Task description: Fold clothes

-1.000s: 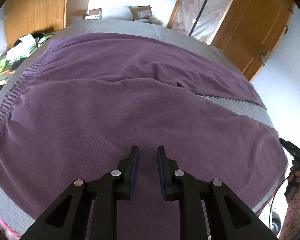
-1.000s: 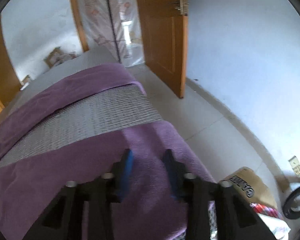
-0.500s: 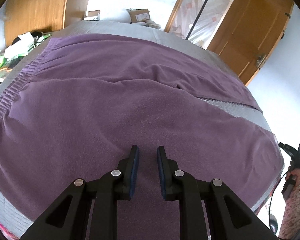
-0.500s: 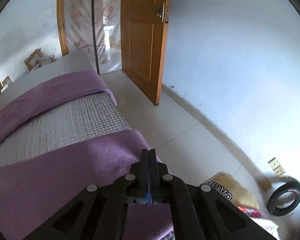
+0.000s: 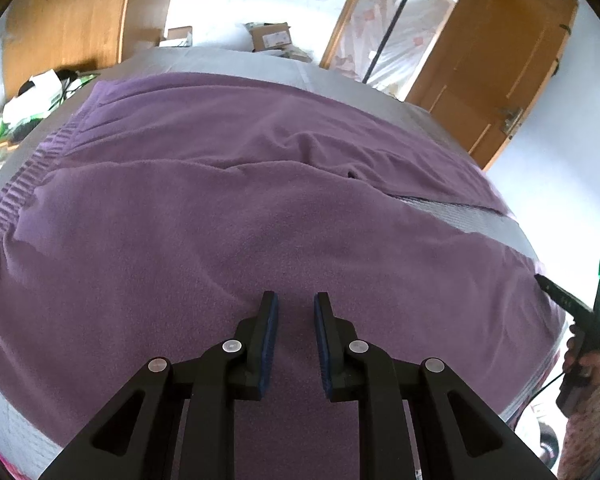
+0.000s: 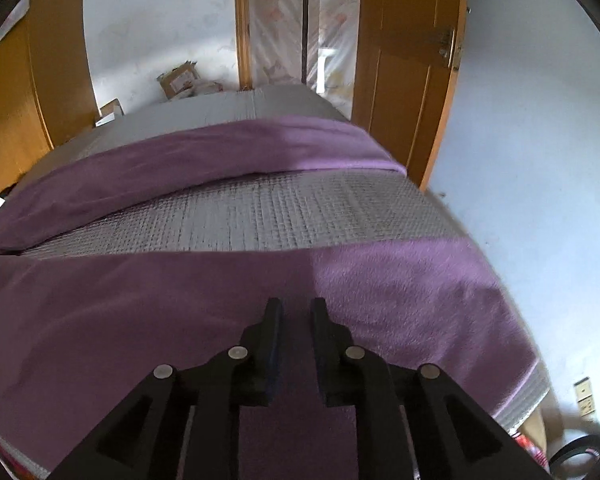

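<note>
Purple fleece trousers (image 5: 204,216) are laid flat across a bed (image 6: 284,216), with the ribbed waistband (image 5: 16,184) toward the left in the left wrist view and the two legs running off to the right. A strip of the grey quilted bed cover is left bare between the legs, and the nearer leg (image 6: 412,296) ends close to the bed's right edge, above the floor.

The cloth looks soft, thick and limp; it is judged to be light, to slump wherever it is not supported, and to drag on the textured cover rather than slide freely. A few shallow wrinkles are seen near the crotch (image 5: 340,164). A firm pinch at an edge is likely needed, best at the leg hem and at the waistband, so that a whole layer is lifted and not merely a tuft of pile.

The left gripper (image 5: 294,316) is held partly open above the middle of the garment, with nothing between its pads. The right gripper (image 6: 296,316) hovers over the nearer leg; its jaws have just been opening from fully closed, and no cloth is caught between them. A hand (image 5: 580,364) in a patterned sleeve is seen at the right edge of the left wrist view.
</note>
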Demonstrator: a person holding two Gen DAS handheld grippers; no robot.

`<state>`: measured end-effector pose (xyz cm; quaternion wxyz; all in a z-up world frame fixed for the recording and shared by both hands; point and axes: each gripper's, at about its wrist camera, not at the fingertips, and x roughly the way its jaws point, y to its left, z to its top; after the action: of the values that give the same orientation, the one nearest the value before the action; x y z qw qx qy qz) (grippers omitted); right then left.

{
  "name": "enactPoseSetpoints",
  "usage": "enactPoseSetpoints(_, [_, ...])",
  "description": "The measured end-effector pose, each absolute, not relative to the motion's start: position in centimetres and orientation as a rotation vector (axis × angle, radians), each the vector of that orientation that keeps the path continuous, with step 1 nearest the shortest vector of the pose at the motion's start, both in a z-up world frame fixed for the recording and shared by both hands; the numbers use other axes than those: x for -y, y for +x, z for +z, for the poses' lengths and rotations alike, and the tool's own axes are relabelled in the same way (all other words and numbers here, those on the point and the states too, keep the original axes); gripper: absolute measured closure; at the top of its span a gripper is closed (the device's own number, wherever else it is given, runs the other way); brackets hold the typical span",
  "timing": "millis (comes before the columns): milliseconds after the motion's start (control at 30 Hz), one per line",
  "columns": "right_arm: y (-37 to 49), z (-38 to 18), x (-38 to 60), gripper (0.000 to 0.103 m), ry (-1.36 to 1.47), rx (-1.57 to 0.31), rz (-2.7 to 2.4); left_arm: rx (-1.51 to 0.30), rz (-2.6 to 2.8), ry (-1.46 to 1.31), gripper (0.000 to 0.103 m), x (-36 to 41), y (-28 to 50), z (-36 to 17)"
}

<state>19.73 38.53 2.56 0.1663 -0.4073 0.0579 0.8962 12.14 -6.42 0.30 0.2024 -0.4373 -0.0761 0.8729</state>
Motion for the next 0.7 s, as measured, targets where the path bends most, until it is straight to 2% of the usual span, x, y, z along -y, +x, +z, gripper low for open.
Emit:
enactPoseSetpoints(500, [15.6,10.9,-31.1,0.080,-1.073,-0.065,2.809,0.191,2.520,-1.195,0.083,9.0,8.8,4.3])
enactPoseSetpoints(700, [11.8,13.4,-26.9,0.078,-1.077,0.018,2.936,0.259,2.539,-1.138,0.083,10.8,7.0,7.6])
